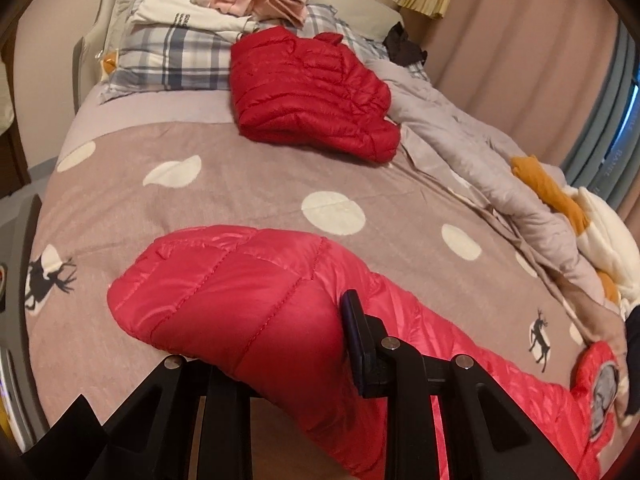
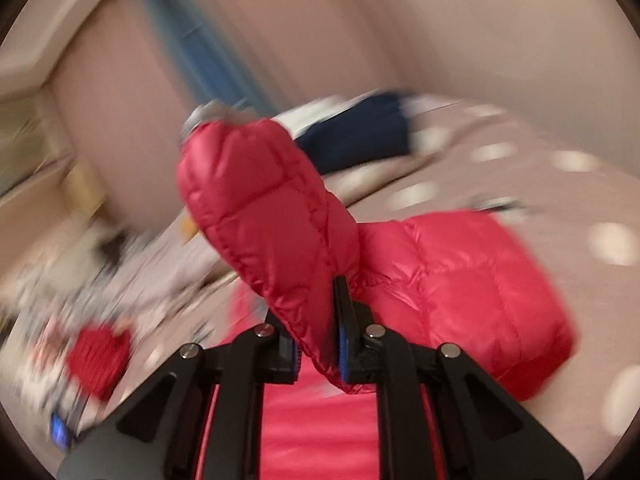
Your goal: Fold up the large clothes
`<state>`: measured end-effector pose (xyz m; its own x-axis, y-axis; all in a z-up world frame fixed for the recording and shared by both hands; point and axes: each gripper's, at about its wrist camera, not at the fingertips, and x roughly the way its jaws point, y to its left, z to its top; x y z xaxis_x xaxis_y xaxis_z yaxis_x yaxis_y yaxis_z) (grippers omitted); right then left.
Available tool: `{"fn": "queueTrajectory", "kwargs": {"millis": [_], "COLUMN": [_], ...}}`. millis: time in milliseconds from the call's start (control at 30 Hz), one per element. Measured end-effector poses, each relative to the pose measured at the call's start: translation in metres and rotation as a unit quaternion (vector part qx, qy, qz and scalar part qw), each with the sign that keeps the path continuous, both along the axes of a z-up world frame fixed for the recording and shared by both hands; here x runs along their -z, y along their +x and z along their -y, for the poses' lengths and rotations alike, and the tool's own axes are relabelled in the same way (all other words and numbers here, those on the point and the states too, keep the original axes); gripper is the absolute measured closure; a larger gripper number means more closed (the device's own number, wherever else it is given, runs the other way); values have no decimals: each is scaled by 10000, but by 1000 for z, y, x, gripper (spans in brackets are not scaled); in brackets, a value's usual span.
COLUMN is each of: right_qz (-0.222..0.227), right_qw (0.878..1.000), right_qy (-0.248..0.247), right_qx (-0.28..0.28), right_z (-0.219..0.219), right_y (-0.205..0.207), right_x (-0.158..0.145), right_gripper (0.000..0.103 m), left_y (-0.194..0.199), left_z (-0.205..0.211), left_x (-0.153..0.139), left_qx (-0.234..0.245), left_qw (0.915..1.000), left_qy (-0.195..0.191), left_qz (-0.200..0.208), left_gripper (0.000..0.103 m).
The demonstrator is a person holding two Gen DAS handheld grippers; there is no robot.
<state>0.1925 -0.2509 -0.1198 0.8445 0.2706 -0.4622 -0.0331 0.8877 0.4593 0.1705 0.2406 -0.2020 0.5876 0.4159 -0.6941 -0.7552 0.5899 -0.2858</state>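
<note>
Red jacket [image 1: 248, 304]: pinched between left fingers [image 1: 352, 340]; sleeve [image 2: 256, 208] pinched between right fingers [image 2: 342, 344]. Risk: slippery padding may be pulled free mid-fold.

Motion blur smears the bed clutter [image 2: 92, 280], perhaps folded clothes.

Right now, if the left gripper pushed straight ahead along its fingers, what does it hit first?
The left gripper is already shut on the pink puffer jacket. Past that fold, probably the polka-dot bedspread, since it points downward; the folded red jacket lies further on. Depth is uncertain.
</note>
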Motion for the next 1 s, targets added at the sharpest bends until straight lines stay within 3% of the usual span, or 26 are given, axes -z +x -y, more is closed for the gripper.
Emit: {"fn": "queueTrajectory", "kwargs": {"millis": [100,167,200,300,433,500,600,767,833,867,967,1000], "right_qz": [-256,-429,-441,-205,-24,-62,-520,-1334,-1574,-1696,-1903,-1929], "right_qw": [9979,9959,9954,9977,9999,9992,9921,9837,9842,9801,9551,9482], "right_qy": [-138,-101,-57,26,110,223,333,578,-86,-791,-2241,-2503], "right_qx": [-570,-793,-853,-652,-58,340,1088,1061,811,663,365,315], "right_z": [-37,-43,-43,-29,-4,13,56,81,61,42,3,-5], "right_y": [9,16,16,0,-7,-14,4,41,54,59,65,65], "right_x": [11,16,17,12,6,8,27,81,92,95,109,113], "right_gripper": [82,68,57,35,20,15,14,29,30,30,30,30], "left_y": [2,2,2,3,3,2,1,7,10,11,13,14], "left_z": [2,3,2,3,5,5,4,3,4,6,10,12], "left_x": [0,1,2,3,3,4,6,11,11,11,9,8], "left_qx": [0,29,36,60,128,150,198,206,160,160,156,193], "left_qw": [10000,9999,9998,9997,9996,9996,9994,9989,9987,9987,9988,9987], "left_qy": [-44,-128,-162,-166,-142,-147,-132,-81,-68,-70,-12,20], "left_qz": [-43,-80,-67,-151,-206,-205,-266,-424,-469,-477,-459,-464], "left_gripper": [78,78,78,78,78,78,78,78,78,78,78,78]}}
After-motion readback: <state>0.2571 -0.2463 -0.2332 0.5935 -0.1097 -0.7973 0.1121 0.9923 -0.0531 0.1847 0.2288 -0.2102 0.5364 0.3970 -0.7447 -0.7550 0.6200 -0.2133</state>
